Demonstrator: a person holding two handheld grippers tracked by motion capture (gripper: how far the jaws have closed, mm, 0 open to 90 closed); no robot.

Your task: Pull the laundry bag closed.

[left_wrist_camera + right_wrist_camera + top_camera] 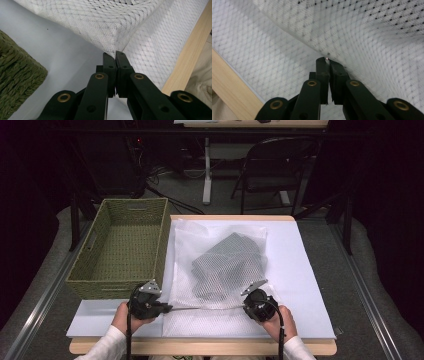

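Both grippers are pinching the white mesh bag (pixel 217 265) lying on the table: left gripper (pixel 115 55) clamping its corner, right gripper (pixel 326 60) clamping its edge. The high view's showing grey clothing (pixel 227 265) inside and a green basket (pixel 122 245) alongside.

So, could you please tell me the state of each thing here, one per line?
Left tongs: shut on the mesh bag's edge.
Right tongs: shut on the mesh bag's edge.
Mesh bag: flat on the table, near edge lifted, grey cloth inside.
Green basket: upright, empty.
Folding chair: unfolded, unoccupied.
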